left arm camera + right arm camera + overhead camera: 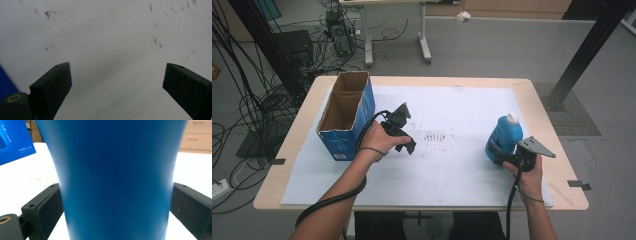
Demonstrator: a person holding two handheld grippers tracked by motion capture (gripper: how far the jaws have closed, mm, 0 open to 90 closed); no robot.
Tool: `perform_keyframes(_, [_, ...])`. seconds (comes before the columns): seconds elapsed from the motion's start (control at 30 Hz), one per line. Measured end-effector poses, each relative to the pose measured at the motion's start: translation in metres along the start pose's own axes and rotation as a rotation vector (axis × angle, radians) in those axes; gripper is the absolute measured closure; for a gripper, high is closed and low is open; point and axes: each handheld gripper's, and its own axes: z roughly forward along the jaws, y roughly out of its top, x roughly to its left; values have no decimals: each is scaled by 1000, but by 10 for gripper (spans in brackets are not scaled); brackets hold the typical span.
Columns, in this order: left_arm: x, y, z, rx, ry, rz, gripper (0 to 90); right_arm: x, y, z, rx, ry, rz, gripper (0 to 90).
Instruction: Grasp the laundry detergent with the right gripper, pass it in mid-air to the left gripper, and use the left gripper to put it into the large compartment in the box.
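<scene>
A blue bottle (503, 137) with a white cap stands on the white sheet (452, 107) at the right side of the table. My right gripper (502, 159) is shut on its lower body. In the right gripper view the blue bottle (117, 182) sits between both jaws, and each pad touches its side. My left gripper (408, 146) hovers over the sheet's middle left, just right of the blue carton (346, 120). In the left gripper view my left gripper (117, 67) is open wide over the speckled white sheet (112, 37), with nothing between its jaws.
The blue carton is open at the top, with brown cardboard inside, and stands at the table's left side. The wooden table (539, 112) shows around the sheet. Behind it are a desk frame (424, 45), tangled cables (257, 107) and a black post (587, 50).
</scene>
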Motion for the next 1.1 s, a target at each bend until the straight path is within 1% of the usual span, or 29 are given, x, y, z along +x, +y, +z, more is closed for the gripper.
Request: perform_keyframes(1.1, [-4, 0, 0, 6, 11, 4, 88, -1, -1, -2, -6, -1, 1, 41])
